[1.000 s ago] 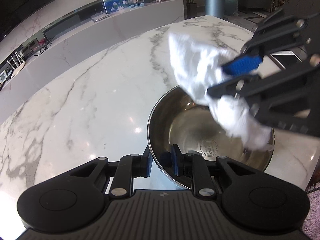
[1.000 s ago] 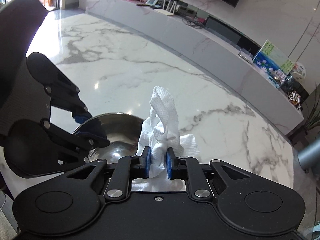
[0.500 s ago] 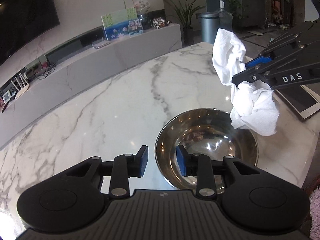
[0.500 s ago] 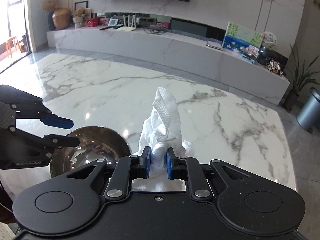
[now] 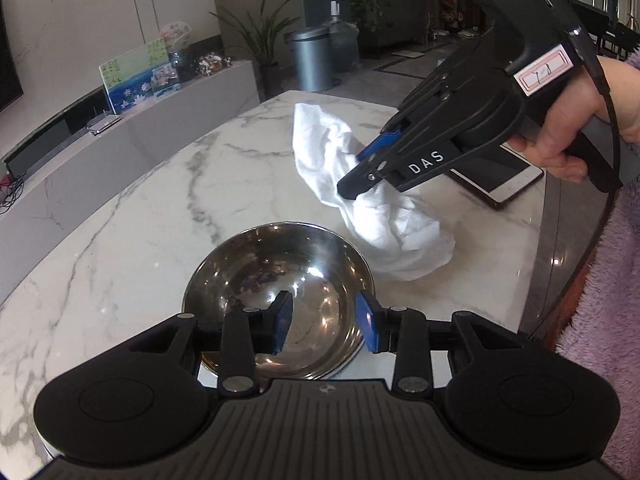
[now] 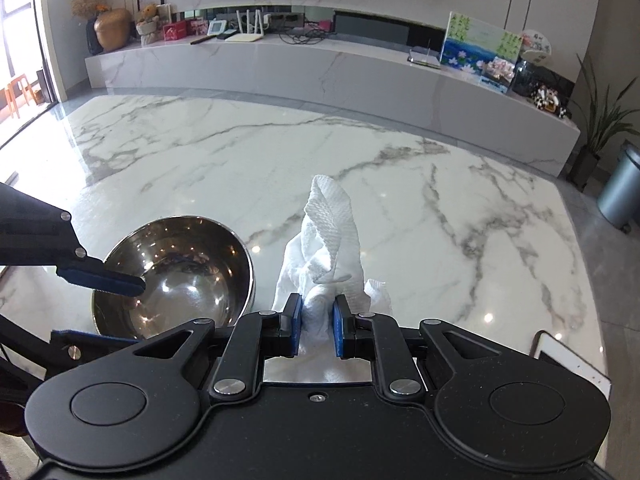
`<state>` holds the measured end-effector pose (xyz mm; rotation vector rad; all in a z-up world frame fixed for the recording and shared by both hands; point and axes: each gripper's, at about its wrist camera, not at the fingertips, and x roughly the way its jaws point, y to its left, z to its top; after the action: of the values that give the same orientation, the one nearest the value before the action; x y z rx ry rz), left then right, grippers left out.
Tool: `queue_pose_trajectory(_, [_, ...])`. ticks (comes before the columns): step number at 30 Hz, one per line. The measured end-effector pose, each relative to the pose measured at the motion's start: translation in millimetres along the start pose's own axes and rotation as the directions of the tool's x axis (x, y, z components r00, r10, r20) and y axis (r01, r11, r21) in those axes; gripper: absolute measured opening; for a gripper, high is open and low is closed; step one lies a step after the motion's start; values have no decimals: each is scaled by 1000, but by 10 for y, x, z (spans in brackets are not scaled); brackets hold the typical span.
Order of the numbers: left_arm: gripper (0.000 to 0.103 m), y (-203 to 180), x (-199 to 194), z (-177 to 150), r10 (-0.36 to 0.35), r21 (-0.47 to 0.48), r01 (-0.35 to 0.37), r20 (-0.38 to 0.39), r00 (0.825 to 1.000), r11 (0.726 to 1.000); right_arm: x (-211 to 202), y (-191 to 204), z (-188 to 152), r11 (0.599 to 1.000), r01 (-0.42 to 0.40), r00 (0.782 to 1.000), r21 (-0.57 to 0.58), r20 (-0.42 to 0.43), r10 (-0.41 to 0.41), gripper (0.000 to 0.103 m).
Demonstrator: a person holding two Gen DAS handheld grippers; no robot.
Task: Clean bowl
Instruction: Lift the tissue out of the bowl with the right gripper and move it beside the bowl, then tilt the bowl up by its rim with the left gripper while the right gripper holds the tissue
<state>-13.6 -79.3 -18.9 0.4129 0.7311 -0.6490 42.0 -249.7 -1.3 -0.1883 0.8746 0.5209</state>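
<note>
The bowl [image 5: 280, 276] is polished metal, mirror-bright inside, throwing back distorted reflections. The white cloth [image 6: 328, 256] looks soft and crumpled, with a fine waffle-like weave (it may be a thick paper towel; hard to tell). The table [image 6: 400, 200] is glossy white marble veined in grey, smooth enough to carry highlights. The right gripper [image 5: 356, 176] and left gripper [image 5: 324, 320] are matt black plastic with blue pads [image 5: 368, 326] and small shiny metal rivets. A fuzzy lilac sleeve [image 5: 600, 320] looks plush.

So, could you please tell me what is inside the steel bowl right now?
The steel bowl shows only reflections on bare metal; no food or cloth. The left tool hides its near wall. The white cloth hangs outside, in the right tool.
</note>
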Motion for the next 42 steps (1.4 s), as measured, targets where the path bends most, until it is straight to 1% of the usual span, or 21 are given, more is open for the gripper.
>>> queue_pose_trajectory(1, [31, -22, 8, -12, 6, 10, -6, -5, 1000, 1000, 34, -22, -12, 999, -39, 999, 28, -13, 39, 14])
queue_pose_trajectory(3, [30, -38, 19, -26, 10, 22, -10, -11, 1000, 1000, 81, -46, -29, 995, -82, 996, 62, -28, 83, 14])
queue_pose_trajectory(5, [24, -37, 24, -33, 8, 30, -7, -13, 1000, 1000, 105, -68, -34, 991, -100, 994, 86, -35, 104, 14])
queue_pose_trajectory(7, [24, -53, 0, -32, 2, 44, -3, 3, 1000, 999, 122, -93, -39, 988, -113, 992, 109, -36, 118, 14])
queue_pose_trajectory(11, [24, -78, -77, -37, -31, 61, 30, 22, 999, 998, 137, -98, -46, 983, -131, 990, 131, -37, 136, 14])
queue_pose_trajectory(18, [24, -165, 21, -141, 10, 117, -5, -45, 999, 993, 178, -50, -38, 983, -137, 989, 120, -44, 143, 14])
queue_pose_trajectory(19, [24, -160, 33, -153, 14, 116, -8, -51, 999, 993, 179, -42, -37, 983, -137, 989, 118, -44, 143, 14])
queue_pose_trajectory(22, [20, -133, 56, -178, 20, 107, -14, -60, 998, 994, 199, -23, -11, 983, -140, 989, 119, -40, 145, 14])
queue_pose_trajectory(27, [17, -43, 75, -166, 38, 91, -33, -50, 998, 995, 264, 21, 38, 981, -149, 988, 127, -22, 152, 14])
queue_pose_trajectory(33, [13, 108, 178, -130, 62, 46, -60, -46, 997, 997, 335, 79, 104, 968, -201, 979, 152, 4, 203, 14])
queue_pose_trajectory(38, [7, 115, 223, -131, 63, 58, -60, -50, 997, 996, 410, 138, 113, 962, -231, 972, 148, 1, 233, 14])
queue_pose_trajectory(42, [6, 104, 234, -163, 49, 80, -45, -50, 997, 996, 487, 175, 92, 960, -246, 968, 136, -22, 251, 14])
